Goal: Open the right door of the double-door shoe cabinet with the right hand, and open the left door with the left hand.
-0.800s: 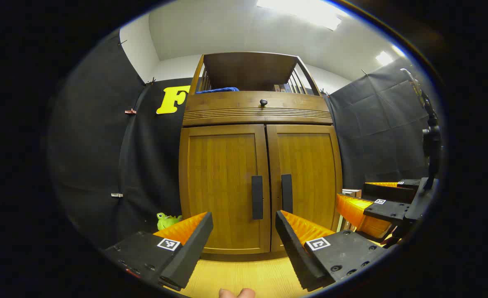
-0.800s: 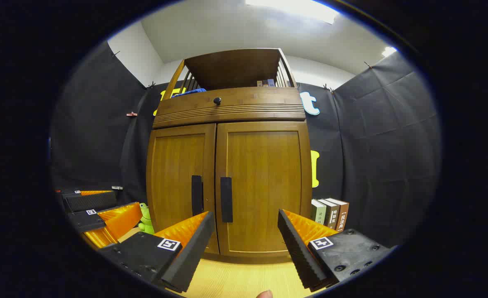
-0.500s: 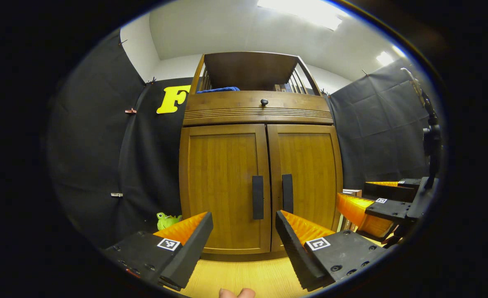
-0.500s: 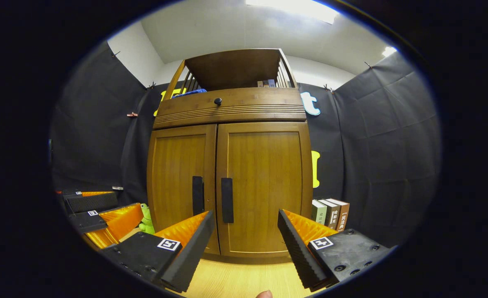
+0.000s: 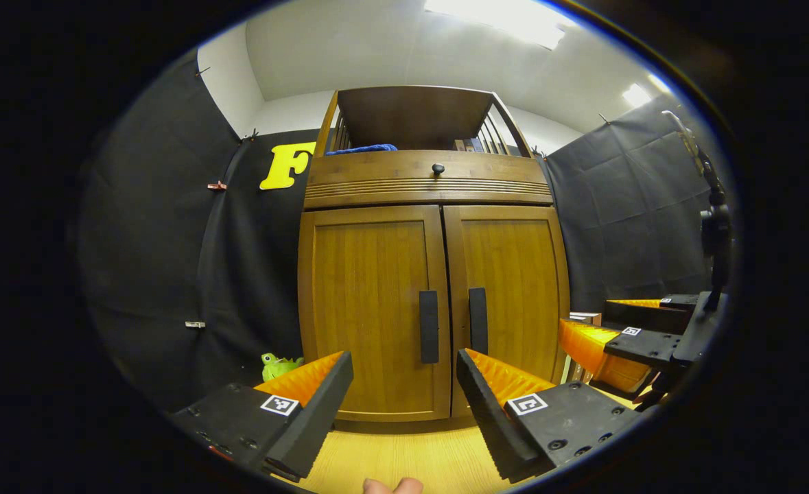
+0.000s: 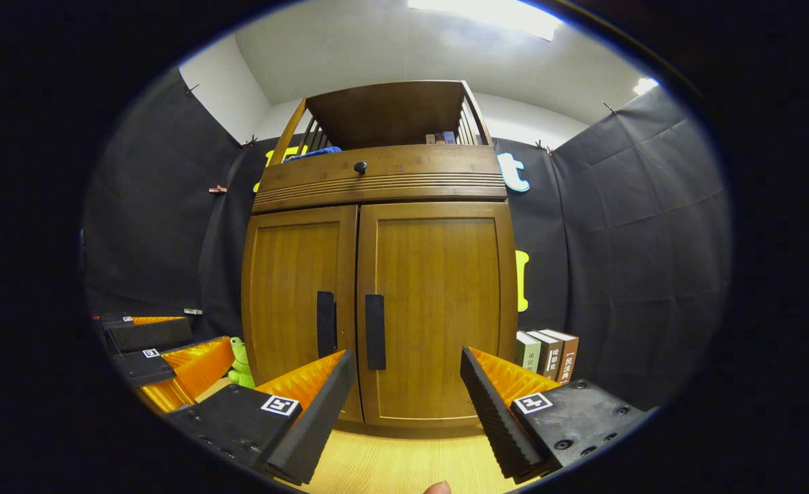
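Shoe cabinet [image 6: 404,302] doors closed; top shelf holds perhaps books [image 6: 442,138].

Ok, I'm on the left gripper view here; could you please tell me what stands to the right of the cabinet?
Observer: Three books stand upright beside the cabinet, close to its right side.
Operator: Thank you. Is the right gripper lined up with its handle?
Observer: Not quite. In the right gripper view, the right door's handle sits left of centre between the fingers of the right gripper, which are open wide.
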The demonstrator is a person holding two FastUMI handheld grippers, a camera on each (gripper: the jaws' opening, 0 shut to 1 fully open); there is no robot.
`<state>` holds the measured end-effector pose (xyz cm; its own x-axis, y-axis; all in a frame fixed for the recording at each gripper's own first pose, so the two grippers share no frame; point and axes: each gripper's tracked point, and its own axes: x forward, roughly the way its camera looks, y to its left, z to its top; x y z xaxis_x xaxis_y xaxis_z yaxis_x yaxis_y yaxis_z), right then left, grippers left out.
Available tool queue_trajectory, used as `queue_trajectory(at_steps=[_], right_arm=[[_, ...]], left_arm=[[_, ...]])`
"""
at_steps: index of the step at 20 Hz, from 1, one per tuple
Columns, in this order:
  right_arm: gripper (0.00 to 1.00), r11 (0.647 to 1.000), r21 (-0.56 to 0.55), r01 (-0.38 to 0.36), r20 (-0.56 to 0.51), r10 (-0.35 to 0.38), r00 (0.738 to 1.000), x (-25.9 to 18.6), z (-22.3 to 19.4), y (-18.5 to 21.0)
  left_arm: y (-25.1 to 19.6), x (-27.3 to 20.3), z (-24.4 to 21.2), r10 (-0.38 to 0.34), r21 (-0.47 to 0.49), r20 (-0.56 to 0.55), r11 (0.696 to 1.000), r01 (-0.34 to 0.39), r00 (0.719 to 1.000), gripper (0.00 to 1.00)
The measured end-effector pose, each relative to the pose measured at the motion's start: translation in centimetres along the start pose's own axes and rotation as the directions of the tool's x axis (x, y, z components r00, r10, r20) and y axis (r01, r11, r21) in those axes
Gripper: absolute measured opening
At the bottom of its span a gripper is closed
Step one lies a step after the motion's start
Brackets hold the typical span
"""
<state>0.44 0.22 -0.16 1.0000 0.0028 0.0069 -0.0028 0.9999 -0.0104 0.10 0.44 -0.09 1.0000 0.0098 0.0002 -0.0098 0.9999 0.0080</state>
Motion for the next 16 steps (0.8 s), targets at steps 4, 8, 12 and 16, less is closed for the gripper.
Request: queue_trajectory(at_steps=[4, 8, 12, 16], right_arm=[[0.97, 1.000, 0.000, -0.019, -0.001, 0.019, 1.000, 1.4, -1.5, 0.8], [0.97, 0.999, -0.008, -0.032, -0.014, 0.032, 0.999, 4.9, -3.4, 1.7], [0.97, 0.999, 0.001, -0.033, -0.019, 0.033, 0.999, 9.7, -5.0, 3.0], [0.97, 0.999, 0.025, -0.043, -0.045, 0.044, 0.998, 14.0, -6.6, 3.8]], left_arm=[[0.6, -0.9, -1.1, 0.011, 0.010, 0.000, 1.000, -0.011, 1.000, 0.94], [1.1, -3.2, -2.9, 0.038, 0.034, 0.009, 0.999, -0.038, 0.999, 0.94], [1.0, -5.0, -4.6, 0.038, 0.037, 0.006, 0.999, -0.039, 0.999, 0.95], [1.4, -5.5, -6.0, 0.035, 0.033, -0.026, 0.999, -0.034, 0.999, 0.97]])
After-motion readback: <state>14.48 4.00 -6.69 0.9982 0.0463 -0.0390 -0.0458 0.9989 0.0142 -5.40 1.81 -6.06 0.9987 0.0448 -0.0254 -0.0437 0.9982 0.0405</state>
